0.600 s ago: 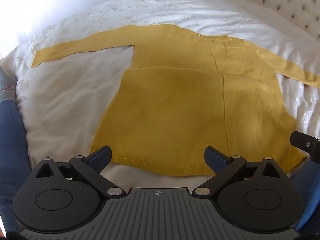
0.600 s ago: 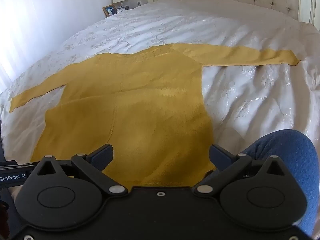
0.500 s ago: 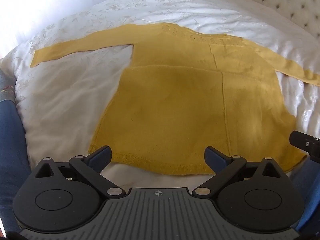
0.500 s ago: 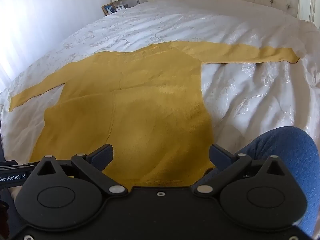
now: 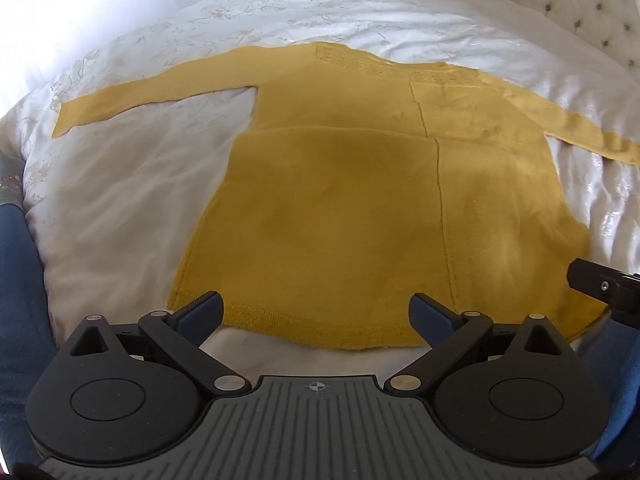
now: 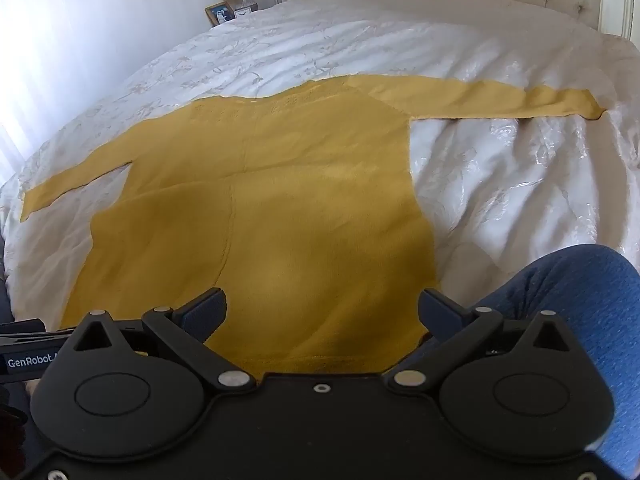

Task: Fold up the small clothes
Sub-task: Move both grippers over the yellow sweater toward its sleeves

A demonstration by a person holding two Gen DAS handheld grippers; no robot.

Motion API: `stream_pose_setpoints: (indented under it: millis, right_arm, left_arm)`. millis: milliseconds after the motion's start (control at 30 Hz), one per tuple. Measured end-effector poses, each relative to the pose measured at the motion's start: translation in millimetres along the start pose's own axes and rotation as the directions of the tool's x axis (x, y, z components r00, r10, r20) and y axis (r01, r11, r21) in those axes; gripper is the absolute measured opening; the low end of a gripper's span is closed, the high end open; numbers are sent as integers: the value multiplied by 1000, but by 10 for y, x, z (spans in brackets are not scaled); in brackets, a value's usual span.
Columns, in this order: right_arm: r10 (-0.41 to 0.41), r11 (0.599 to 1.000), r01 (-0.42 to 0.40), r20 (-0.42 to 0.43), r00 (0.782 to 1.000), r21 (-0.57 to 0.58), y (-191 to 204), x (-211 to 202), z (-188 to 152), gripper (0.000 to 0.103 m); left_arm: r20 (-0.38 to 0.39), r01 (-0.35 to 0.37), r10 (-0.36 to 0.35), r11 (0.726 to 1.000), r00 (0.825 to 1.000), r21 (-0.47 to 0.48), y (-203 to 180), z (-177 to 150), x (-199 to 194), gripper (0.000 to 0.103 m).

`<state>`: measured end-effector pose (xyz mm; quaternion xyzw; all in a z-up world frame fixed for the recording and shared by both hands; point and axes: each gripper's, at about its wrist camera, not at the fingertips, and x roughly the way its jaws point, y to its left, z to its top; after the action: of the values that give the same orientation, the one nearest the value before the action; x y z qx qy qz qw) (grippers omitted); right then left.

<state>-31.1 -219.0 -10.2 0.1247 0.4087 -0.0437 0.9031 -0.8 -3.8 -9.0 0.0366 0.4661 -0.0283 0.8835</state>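
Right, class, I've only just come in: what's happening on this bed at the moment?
A person holds a two-finger gripper in each hand over a yellow sweater spread flat on a white bedspread, both sleeves stretched out to the sides. The left gripper and the right gripper both stand wide open above the sweater's near hem, gripping nothing. No fold has been made yet. The person's knee in blue trousers shows by the bed's edge.

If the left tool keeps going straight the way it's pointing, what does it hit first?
Most likely the lower part of the mustard-yellow knitted sweater lying flat on the white bed cover. The left tool is open, nothing between; exact depth is unclear.
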Motion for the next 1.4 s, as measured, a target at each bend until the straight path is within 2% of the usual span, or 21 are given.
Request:
stream_pose_setpoints:
  millis: [1400]
  right_arm:
    - [40,999,-39,-37,999,32,42,47,-24,102]
  left_arm:
    - [-41,35,-35,999,999,-3,-26,46,96,101]
